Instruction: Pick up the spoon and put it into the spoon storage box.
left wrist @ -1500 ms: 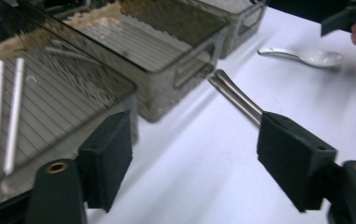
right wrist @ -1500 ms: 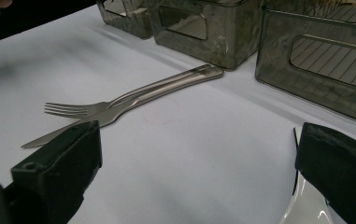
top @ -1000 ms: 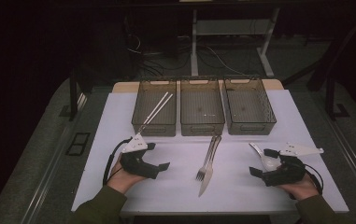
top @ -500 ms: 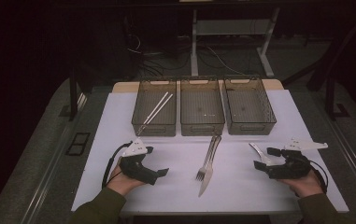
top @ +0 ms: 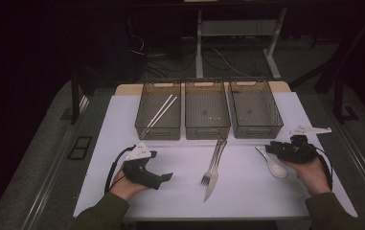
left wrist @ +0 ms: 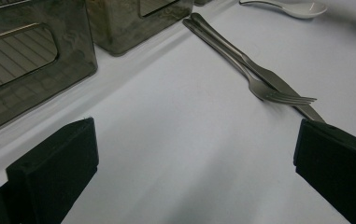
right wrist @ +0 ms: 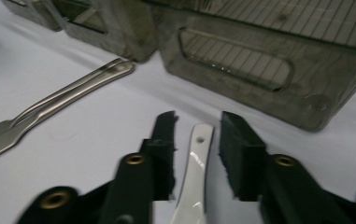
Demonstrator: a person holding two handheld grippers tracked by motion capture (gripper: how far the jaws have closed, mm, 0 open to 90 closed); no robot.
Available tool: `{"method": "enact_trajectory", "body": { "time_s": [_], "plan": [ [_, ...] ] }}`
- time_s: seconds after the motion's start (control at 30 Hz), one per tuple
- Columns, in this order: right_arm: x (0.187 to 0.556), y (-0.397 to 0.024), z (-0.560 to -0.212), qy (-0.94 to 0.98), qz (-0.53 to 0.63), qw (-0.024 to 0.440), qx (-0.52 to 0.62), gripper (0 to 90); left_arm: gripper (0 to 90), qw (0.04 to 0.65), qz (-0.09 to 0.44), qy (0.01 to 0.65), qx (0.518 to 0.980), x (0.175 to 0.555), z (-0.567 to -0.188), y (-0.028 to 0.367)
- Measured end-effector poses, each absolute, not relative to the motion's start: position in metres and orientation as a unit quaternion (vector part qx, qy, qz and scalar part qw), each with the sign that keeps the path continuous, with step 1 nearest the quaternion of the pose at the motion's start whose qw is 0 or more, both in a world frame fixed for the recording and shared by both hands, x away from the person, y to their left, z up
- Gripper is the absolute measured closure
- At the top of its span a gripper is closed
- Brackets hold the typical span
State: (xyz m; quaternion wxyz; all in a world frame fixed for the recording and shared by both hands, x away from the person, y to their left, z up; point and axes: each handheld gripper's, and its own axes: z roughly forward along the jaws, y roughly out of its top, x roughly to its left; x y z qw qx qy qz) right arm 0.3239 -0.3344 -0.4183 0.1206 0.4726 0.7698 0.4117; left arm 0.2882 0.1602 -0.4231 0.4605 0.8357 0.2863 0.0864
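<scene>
- White paper covers the table (top: 122, 124), where a person seated at its near edge works a two-jaw gripper in each hand.
- At the right, the right gripper (right wrist: 195, 140) straddles the handle of a white spoon (right wrist: 195, 172); its jaws have just been closing and now stand narrowly apart, one on each side of the handle, with small gaps visible between pads and spoon.
- From above, the spoon (top: 272, 163) lies flat on the paper just in front of the right-hand bin (top: 255, 109), its bowl toward the person and its handle under the right gripper (top: 272, 149).
- At the left, the left gripper (top: 166, 177) rests low over bare paper, jaws spread wide with nothing between them.
- A steel fork (top: 213, 163) and knife (top: 212, 184) lie side by side in the middle of the table, touching, handles pointing toward the middle bin (top: 207, 125).
- Three dark see-through bins stand in a row at the far side; the left bin (top: 158, 129) holds a pair of pale chopsticks (top: 161, 112).
</scene>
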Motion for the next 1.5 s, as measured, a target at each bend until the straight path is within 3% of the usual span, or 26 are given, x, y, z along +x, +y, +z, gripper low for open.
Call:
{"method": "enact_trajectory", "body": {
  "time_s": [0.1, 0.27, 0.63, 1.5],
  "plan": [
    [0.338, -0.334, -0.421, 0.769, 0.405, 0.12, 0.48, 80.1, 0.0, 0.462, 0.084, 0.288, 0.834, 0.288, -0.424, 0.16],
    [0.357, -0.332, -0.428, 0.772, 0.391, 0.111, 0.488, 89.4, 0.0, 0.463, 0.083, 0.289, 0.834, 0.288, -0.424, 0.159],
    [0.37, -0.322, -0.448, 0.797, 0.344, 0.09, 0.489, 89.7, 0.0, 0.462, 0.08, 0.284, 0.837, 0.287, -0.424, 0.158],
    [0.354, -0.291, -0.442, 0.848, 0.342, 0.036, 0.404, 89.7, 0.0, 0.463, 0.076, 0.278, 0.838, 0.286, -0.424, 0.157]
  ]
}}
